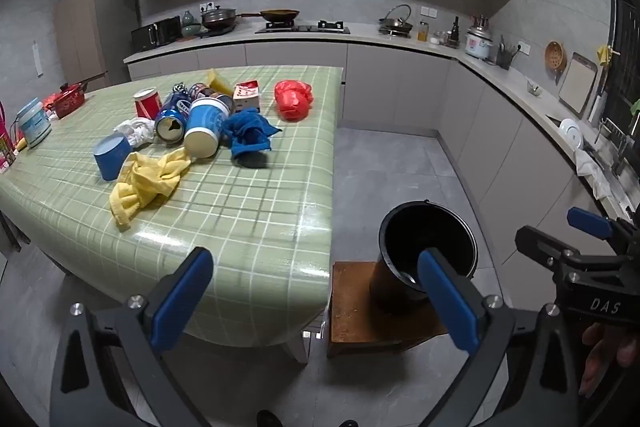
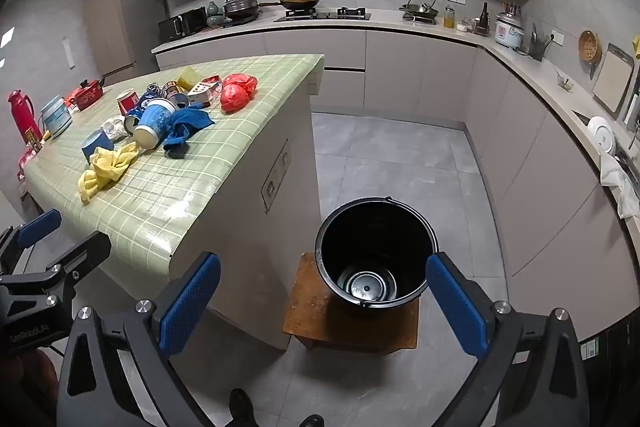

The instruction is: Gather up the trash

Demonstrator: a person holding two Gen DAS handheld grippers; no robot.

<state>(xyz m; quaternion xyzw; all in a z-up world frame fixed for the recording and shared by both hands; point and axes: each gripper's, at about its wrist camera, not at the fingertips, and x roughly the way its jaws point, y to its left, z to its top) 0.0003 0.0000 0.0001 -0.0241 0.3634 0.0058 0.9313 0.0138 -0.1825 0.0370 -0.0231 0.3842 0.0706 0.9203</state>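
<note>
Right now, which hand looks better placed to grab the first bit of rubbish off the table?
Left, probably: the left gripper hangs open over the table, facing the yellow cloth; the right gripper frames the bucket.

red thermos (image 2: 22,115), rice cooker (image 1: 478,45), wok (image 1: 280,15).

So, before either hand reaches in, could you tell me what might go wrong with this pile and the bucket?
1. The black bucket stands on a small wooden stool beside the table, so a dropped or thrown item could miss it.
2. The blue paper cup and open can lie on their sides in a crowded pile, so they may roll or spill leftovers.
</note>
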